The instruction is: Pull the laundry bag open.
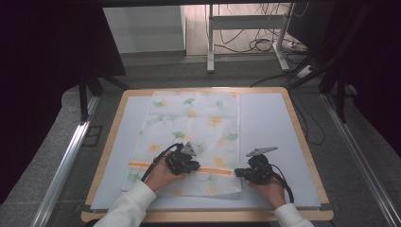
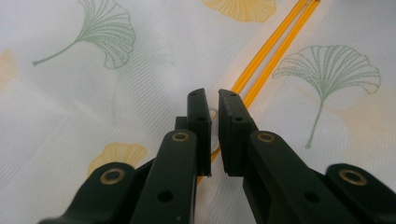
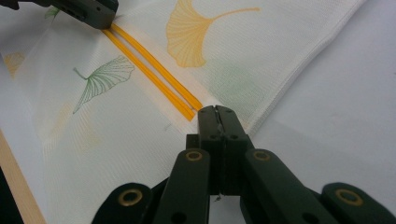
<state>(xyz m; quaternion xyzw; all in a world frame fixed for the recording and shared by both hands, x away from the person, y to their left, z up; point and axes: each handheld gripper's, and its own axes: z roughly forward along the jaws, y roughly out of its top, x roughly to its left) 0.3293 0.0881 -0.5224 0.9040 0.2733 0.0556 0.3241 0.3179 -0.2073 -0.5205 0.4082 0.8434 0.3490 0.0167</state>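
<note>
I see the surface (image 1: 302,142) as a pale wooden top with rounded far corners, its tan rim showing on every side. A light grey-blue mat (image 1: 269,123) covers nearly all of it. On the mat lies a white mesh bag (image 1: 203,118) printed with green and yellow ginkgo leaves, spread flat from the far edge toward me. An orange zipper (image 1: 213,171) crosses the bag near its close end, parallel to the near rim.

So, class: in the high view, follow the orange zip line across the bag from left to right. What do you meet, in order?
Bare left part of the table → printed mesh bag → left gripper on the orange zip line → right gripper at the bag's right edge → bare right part of the table.
</note>
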